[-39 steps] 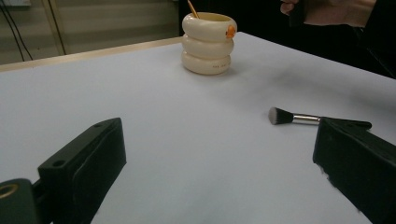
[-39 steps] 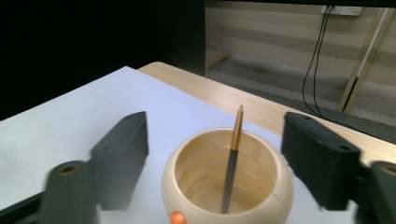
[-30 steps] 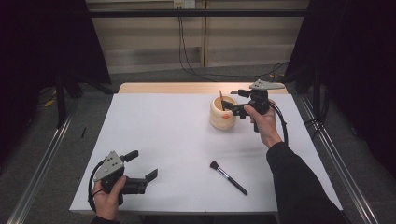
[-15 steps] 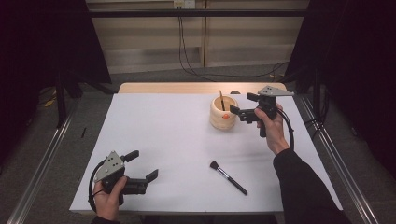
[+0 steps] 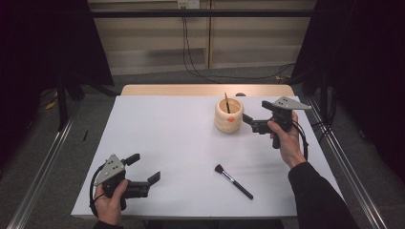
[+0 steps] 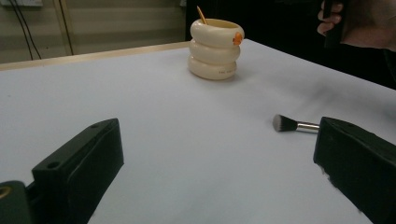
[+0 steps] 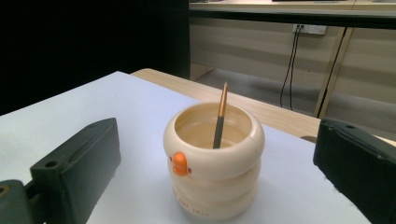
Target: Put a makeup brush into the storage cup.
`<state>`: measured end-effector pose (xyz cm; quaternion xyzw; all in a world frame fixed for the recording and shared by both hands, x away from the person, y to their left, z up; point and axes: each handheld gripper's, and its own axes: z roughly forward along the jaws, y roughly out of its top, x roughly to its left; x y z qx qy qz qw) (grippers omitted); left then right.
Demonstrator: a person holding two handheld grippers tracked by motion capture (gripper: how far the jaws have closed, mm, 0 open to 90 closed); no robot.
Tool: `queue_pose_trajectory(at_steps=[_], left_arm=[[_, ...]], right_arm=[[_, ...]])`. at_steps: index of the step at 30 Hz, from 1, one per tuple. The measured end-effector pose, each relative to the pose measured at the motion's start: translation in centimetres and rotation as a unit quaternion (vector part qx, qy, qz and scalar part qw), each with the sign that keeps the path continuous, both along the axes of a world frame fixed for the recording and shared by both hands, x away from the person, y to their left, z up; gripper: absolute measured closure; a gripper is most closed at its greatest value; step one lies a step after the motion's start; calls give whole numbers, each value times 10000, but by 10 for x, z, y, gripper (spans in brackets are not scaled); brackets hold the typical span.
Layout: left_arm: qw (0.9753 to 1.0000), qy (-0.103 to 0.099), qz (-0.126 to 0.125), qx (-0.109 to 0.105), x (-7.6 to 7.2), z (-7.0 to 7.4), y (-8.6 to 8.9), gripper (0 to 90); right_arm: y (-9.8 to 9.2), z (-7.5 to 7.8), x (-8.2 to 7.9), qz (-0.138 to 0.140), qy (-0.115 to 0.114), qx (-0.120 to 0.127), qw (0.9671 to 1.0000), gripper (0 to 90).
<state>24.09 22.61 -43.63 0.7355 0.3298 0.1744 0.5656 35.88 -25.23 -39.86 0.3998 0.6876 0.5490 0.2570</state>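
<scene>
High view: the right tool [image 5: 252, 121] hangs just beside the cream holder [image 5: 228, 116] at the far right of the white table [image 5: 167, 143], its jaws spread wide and holding nothing, not touching the holder. A slim brush handle [image 5: 227, 102] stands inside the holder. The left tool [image 5: 143, 169] sits at the near left corner, jaws also wide and empty. The loose makeup brush [image 5: 233, 180] lies flat on the table between the two tools, well apart from both.

Left gripper view: the jaws stand wide with bare table between them; the makeup brush [image 6: 290, 124] lies just inside the right jaw, bristles pointing left, and the holder [image 6: 215, 48] stands far off.

Right gripper view: the holder [image 7: 215, 163] stands between the wide jaws, close ahead, with the handle [image 7: 219, 115] leaning upright in it.

Against the frame half a second ago, the right tool has drawn back slightly from the holder toward the person; the left tool has stayed put.
</scene>
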Motion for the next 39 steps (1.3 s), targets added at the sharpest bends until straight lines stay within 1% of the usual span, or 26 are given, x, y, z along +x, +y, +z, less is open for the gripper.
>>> queue_pose_trajectory(at_steps=[3, 6, 8, 10, 11, 14, 16, 21, 23, 25, 27, 28, 29, 30, 31, 32, 33, 34, 35, 37, 39], left_arm=[[10000, 1, -24, 7, 0, 0, -1, 15], [10000, -5, 0, 23, 0, 0, -1, 16], [10000, -14, -18, 5, 0, 0, 0, 16], [10000, -14, 23, 2, 0, 0, 0, 16], [10000, -26, 17, 11, 1, 0, 0, 16], [10000, -16, 13, -11, 1, 0, 1, 16], [10000, -16, 17, -13, 1, 0, 1, 17], [10000, -21, 29, -8, 1, 1, 2, 18], [10000, -29, -3, -47, 1, 0, 2, 17], [10000, -24, 26, -5, 1, 1, 1, 18], [10000, -24, 36, -40, 1, 1, 0, 19], [10000, -43, 26, -21, 1, 1, 0, 19], [10000, -45, 22, -16, 1, 1, 1, 19], [10000, -50, 20, -3, 1, 1, 1, 19], [10000, -46, 24, -33, 1, 1, 1, 19], [10000, -45, 19, -21, 1, 1, 2, 19], [10000, -45, 2, -57, 1, 1, 2, 19], [10000, -31, 12, -40, 1, 1, 2, 19], [10000, -30, 10, -44, 1, 1, 2, 19], [10000, -49, 33, -32, 1, 1, 1, 19], [10000, -48, 29, -28, 1, 1, 1, 19]], right_arm=[[-5, -1, -8, -52, 19, 33, 10000, 6], [-11, -1, -17, -42, 73, -34, 10000, 7], [-16, 0, -23, -62, 70, 35, 10000, 6], [-19, -1, -29, -74, 64, -66, 9999, 6], [-21, -2, -31, -98, 66, -31, 9999, 6], [-25, -2, -36, -130, 92, -48, 9999, 6], [-26, -3, -40, -119, 66, -50, 9999, 6], [-27, -8, -49, -178, 92, -35, 9998, 7], [-28, -9, -53, -134, 113, -36, 9998, 6], [-28, -8, -57, -123, 101, -11, 9999, 7], [-29, -6, -60, -152, 59, 4, 9999, 8], [-29, -6, -61, -155, 65, 4, 9999, 9], [-30, -6, -63, -130, 72, -47, 9999, 9], [-30, -6, -64, -131, 48, -45, 9999, 9], [-31, -6, -66, -126, 50, -49, 9999, 9], [-32, -7, -70, -120, 52, -23, 9999, 8], [-32, -7, -71, -120, 36, 4, 9999, 9], [-33, -8, -74, -120, 71, -12, 9999, 9], [-34, -9, -76, -119, 106, 63, 9999, 8], [-35, -10, -79, -134, 99, 72, 9998, 8], [-37, -12, -84, -136, 89, 10, 9999, 8]])
